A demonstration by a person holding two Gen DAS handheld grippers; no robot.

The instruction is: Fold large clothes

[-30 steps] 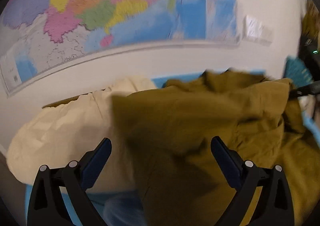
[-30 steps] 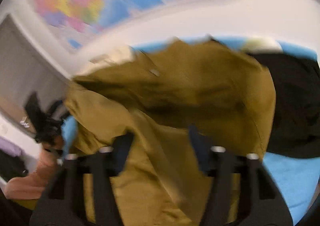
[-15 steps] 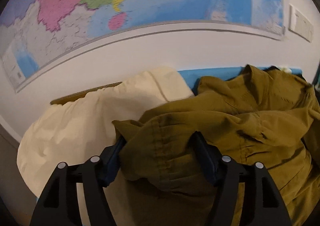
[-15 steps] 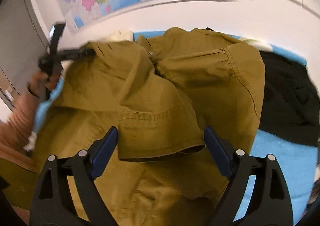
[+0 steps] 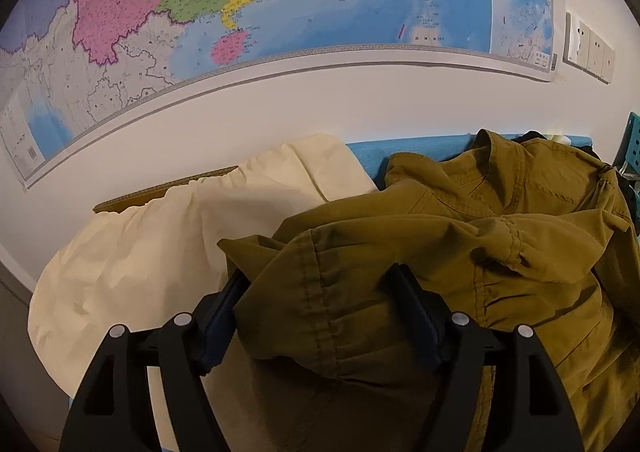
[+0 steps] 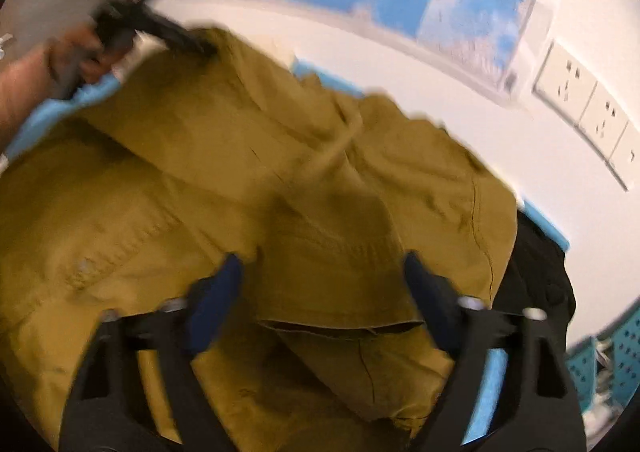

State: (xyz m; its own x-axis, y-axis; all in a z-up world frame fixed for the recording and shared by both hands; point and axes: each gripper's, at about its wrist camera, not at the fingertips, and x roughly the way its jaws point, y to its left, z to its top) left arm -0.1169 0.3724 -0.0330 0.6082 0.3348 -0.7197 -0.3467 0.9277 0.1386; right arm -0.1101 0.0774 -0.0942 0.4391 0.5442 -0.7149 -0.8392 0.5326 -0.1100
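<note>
An olive jacket lies crumpled on a blue surface. My left gripper has a thick bunch of its hem between the pads. Both pads press on the cloth, though the jaws are easing open slightly. In the right wrist view a person's hand holds that left gripper at the jacket's far left edge. My right gripper straddles a sleeve cuff. Its jaws are closing and the pads still stand clear of the cloth. This view is blurred.
A cream fabric bundle lies left of the jacket, against the wall. A black garment lies at the right, with a teal perforated basket beyond it. A map and wall sockets are on the wall behind.
My left gripper went from wide open to closed on a bunch of jacket. My right gripper rolled and came down over the sleeve cuff, and its jaws have narrowed a little.
</note>
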